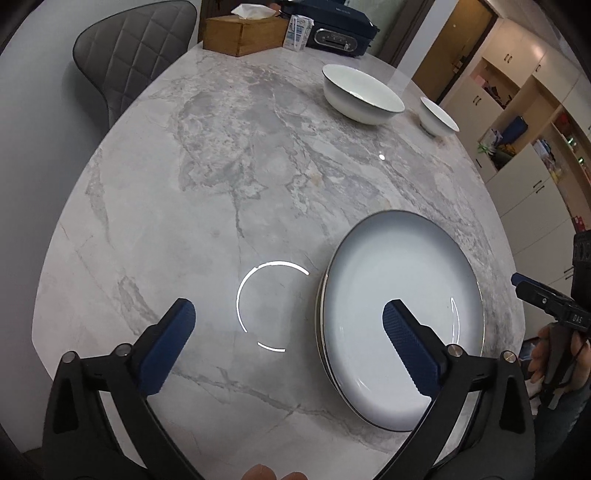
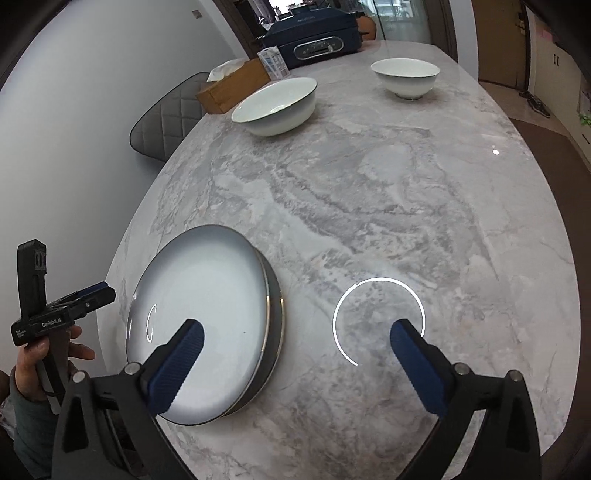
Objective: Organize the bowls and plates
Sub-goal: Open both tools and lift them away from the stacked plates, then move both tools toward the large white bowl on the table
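A stack of grey-rimmed white plates [image 1: 402,317] [image 2: 199,325] lies near the front edge of the marble table [image 1: 221,166]. A large white bowl [image 1: 362,94] [image 2: 275,107] and a small white bowl [image 1: 437,118] [image 2: 405,79] stand at the far side. My left gripper [image 1: 288,317] hangs open above the table, its right finger over the plates' left part, nothing between the fingers. My right gripper [image 2: 297,332] is open too, its left finger over the plates' right edge, empty. Each gripper shows at the edge of the other's view [image 1: 546,299] [image 2: 62,306].
A wooden tissue box [image 1: 243,33] [image 2: 236,86], a small carton [image 1: 297,31] [image 2: 273,62] and a dark blue appliance [image 1: 341,33] [image 2: 317,40] stand at the far end. A grey padded chair [image 1: 129,59] [image 2: 166,118] sits at the left. Cabinets [image 1: 535,122] line the right wall.
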{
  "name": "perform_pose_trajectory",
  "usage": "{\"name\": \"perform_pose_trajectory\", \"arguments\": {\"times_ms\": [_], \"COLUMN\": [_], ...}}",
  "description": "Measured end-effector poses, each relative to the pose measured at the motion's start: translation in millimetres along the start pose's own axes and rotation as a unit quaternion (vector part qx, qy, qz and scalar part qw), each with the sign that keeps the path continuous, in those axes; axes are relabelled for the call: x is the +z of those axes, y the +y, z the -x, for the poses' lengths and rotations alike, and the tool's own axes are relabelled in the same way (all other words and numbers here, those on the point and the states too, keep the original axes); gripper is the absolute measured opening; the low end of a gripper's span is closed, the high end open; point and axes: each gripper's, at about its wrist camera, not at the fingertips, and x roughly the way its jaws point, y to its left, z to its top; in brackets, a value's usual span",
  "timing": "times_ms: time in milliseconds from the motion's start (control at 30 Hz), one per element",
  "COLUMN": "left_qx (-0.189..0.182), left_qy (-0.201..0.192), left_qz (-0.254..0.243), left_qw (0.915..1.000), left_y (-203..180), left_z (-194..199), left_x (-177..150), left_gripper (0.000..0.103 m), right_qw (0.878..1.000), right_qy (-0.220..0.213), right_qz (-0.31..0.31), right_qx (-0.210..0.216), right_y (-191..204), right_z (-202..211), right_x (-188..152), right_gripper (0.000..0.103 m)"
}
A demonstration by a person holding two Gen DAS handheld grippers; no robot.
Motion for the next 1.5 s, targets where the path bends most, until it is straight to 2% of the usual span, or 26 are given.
{"name": "perform_pose_trajectory", "arguments": {"times_ms": [100, 200, 367, 500, 600, 767, 933, 1133, 1367, 1500], "left_qx": [0.002, 0.001, 0.003, 0.025, 0.023, 0.049, 0.059, 0.051, 0.062, 0.063], "left_qy": [-0.043, -0.060, -0.050, -0.059, -0.052, -0.042, -0.033, -0.010, 0.008, 0.014], "left_qz": [0.004, 0.010, 0.031, 0.050, 0.055, 0.047, 0.037, 0.025, -0.012, -0.016], "left_qw": [0.9991, 0.9982, 0.9983, 0.9967, 0.9968, 0.9968, 0.9971, 0.9983, 0.9980, 0.9978], "left_y": [1, 2, 4, 11, 13, 2, -10, -20, -35, -37], "left_z": [8, 11, 1, -7, -19, -47, -84, -141, -193, -212], "left_x": [11, 27, 78, 132, 174, 236, 279, 311, 325, 333], "left_gripper": [0.103, 0.103, 0.103, 0.103, 0.103, 0.103, 0.103, 0.103, 0.103, 0.103], "right_qw": [1.000, 1.000, 0.999, 0.998, 0.998, 0.997, 0.996, 0.996, 0.993, 0.993], "right_qy": [-0.005, -0.006, -0.009, -0.006, -0.003, -0.010, 0.000, 0.027, 0.055, 0.069], "right_qz": [-0.012, -0.019, -0.025, -0.027, -0.032, -0.039, -0.036, -0.038, -0.059, -0.060], "right_qx": [0.011, 0.022, 0.041, 0.048, 0.050, 0.069, 0.078, 0.079, 0.085, 0.080], "right_y": [-12, -19, -32, -41, -46, -51, -46, -40, -45, -45], "right_z": [5, 7, 11, 7, 1, -12, -44, -102, -161, -184], "right_x": [7, 17, 47, 84, 117, 180, 234, 275, 302, 311], "right_gripper": [0.103, 0.103, 0.103, 0.103, 0.103, 0.103, 0.103, 0.103, 0.103, 0.095]}}
